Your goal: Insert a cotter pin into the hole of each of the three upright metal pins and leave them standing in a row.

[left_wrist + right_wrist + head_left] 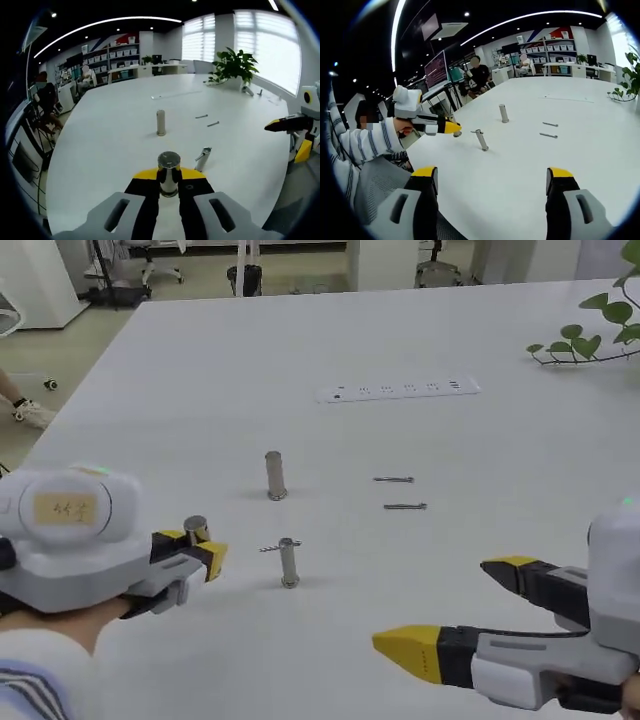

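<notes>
1. Progress, judged from the bench, stood at about one pin of three fitted, with two pins and the final row left to do.
2. Nearest, the right gripper (437,603) hovered over the table (200,390) with its jaws spread wide and nothing between them.
3. To the left, the left gripper (169,175) was clamped on the held pin (196,529), which stood upright between the yellow tips. No cotter showed in this pin. I could not tell whether its foot touched the table.
4. Just beyond, the mid pin (289,564) stood upright on its own, with a cotter (272,547) through its upper part, the tail sticking out to the left. That one looked done.
5. Further right, two loose cotters (405,506) lay flat on the table, near each other but apart, one just behind the other. That matched the two pins left.
6. Beyond the mid pin, the far pin (275,476) stood upright and bare.
7. The three pins made a loose triangle and not a row, so lining up probably remained as well.
8. As for containers, the cotters lay straight on the bare table, not in a tray or box.
9. Farthest off, a power strip (400,390) lay well clear of the work.
</notes>
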A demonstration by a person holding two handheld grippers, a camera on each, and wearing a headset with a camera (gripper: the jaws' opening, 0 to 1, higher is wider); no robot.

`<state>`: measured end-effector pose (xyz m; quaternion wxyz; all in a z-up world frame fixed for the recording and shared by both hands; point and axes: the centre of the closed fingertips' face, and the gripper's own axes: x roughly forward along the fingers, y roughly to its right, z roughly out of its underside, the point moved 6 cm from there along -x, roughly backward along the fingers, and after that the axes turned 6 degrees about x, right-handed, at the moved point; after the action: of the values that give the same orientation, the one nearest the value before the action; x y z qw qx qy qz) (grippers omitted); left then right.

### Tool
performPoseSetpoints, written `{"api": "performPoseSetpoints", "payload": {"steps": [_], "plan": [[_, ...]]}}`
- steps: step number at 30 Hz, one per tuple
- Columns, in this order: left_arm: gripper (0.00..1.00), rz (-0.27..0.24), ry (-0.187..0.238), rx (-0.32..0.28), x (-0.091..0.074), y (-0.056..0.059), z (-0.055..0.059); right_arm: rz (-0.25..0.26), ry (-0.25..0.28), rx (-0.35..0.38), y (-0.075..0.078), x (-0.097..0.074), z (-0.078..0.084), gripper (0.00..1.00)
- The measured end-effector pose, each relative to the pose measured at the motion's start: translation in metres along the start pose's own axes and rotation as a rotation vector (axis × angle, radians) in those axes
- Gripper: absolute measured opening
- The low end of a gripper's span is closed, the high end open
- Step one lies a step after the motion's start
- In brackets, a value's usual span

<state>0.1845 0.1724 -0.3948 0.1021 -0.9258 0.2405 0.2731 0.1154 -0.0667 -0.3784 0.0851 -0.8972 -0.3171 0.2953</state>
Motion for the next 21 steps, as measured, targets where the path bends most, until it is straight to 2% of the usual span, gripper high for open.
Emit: {"api": "performPoseSetpoints", "payload": {"steps": [10,15,17,21], "plan": [[0.10,0.019,-0.027,-0.010,-0.005,0.020,0.012,0.000,0.001,0.000,0.000,-0.001,0.001,0.88],[0.10,0.037,-0.057,0.022,0.001,0.028,0.020,-0.001,-0.003,-0.001,0.000,-0.001,0.002,0.88],[0.10,0.046,-0.070,0.078,0.002,0.030,0.021,0.000,-0.003,-0.001,0.000,-0.001,0.002,0.88],[0.10,0.064,-0.067,0.074,0.005,0.036,0.020,-0.002,0.001,0.004,-0.001,-0.002,0.002,0.87]]}}
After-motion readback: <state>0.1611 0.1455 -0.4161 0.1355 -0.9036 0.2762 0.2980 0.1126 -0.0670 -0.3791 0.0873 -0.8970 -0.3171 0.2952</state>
